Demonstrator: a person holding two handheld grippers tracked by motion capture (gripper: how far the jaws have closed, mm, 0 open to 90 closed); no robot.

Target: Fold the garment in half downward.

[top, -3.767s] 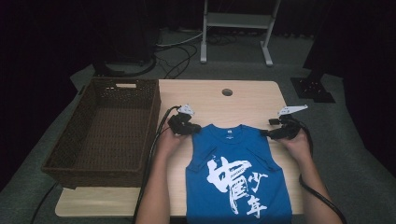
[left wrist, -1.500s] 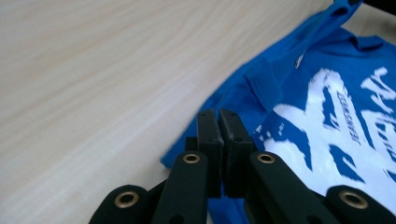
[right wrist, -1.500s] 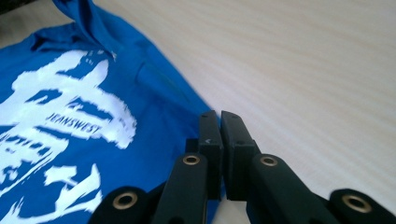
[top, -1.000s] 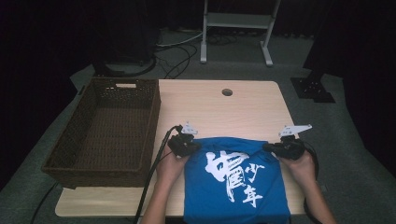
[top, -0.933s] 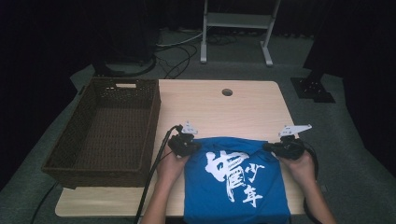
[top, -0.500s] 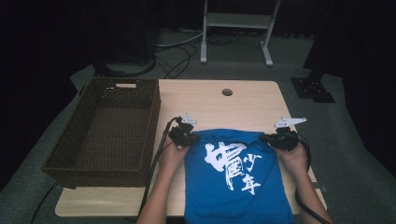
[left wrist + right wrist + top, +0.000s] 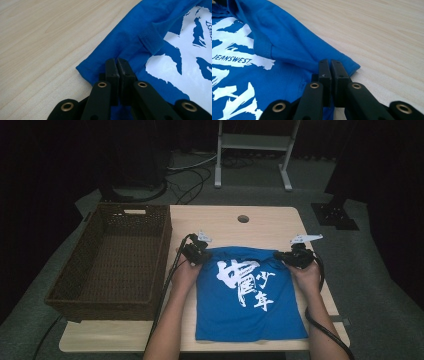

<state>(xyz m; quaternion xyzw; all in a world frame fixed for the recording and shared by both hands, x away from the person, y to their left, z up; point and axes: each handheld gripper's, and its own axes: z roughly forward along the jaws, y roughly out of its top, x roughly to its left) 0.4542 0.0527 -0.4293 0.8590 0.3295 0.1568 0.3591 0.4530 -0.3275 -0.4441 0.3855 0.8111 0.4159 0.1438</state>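
Left hand-held gripper (image 7: pixel 116 65) clamps blue shirt (image 7: pixel 140 45) corner; right hand-held gripper (image 7: pixel 330 67) opposite corner.

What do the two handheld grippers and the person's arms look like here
Both the left gripper and the right gripper are black, each topped by a pale grey three-cornered plate. Up close, each has two flat black jaws on black link arms with brass-coloured rivets; one right jaw bears a small white mark. A black cable trails from the left, another from the right. The forearms are bare, with no sleeves visible.

Blue shirt (image 7: pixel 250 305) (white lettering), brown basket (image 7: pixel 75 290).
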